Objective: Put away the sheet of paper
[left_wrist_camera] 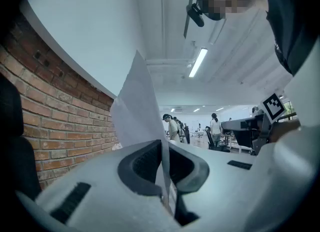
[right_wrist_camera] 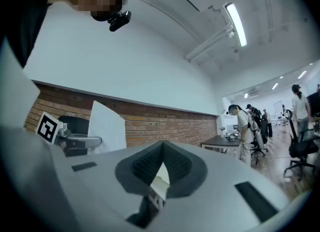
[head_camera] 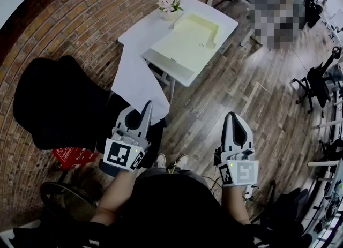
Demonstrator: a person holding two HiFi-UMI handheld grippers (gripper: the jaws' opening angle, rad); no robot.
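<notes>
The sheet (head_camera: 136, 83) is pinched by its near edge in the left gripper (head_camera: 148, 106), whose jaws are pressed together on it. In the left gripper view the paper is seen to pass between the pads and rise free beyond the tips. A single edge grip is judged to be used so that the rest of the sheet is left uncreased and can be laid flat. The free part is therefore unsupported and is seen to bow.

The right gripper (head_camera: 232, 117) is held well to the right of the left one. Its jaws are closed tip to tip and nothing is held between them. It is judged to be kept free for steadying a loose corner.

Ahead of the left gripper, the far edge of the sheet is seen across the near corner of the table (head_camera: 225, 22); contact cannot be told. A pale tray (head_camera: 187, 43) lies on the table, ahead of and between the two grippers, and is judged the likely destination. Its raised rim must be cleared by the leading edge. A flower pot (head_camera: 170, 3) stands just beyond the tray's far left corner.

Left of the left gripper, room is closed in by a black chair (head_camera: 53, 102) and a brick wall (head_camera: 80, 22). Open floor (head_camera: 257, 91) is available ahead of the right gripper
</notes>
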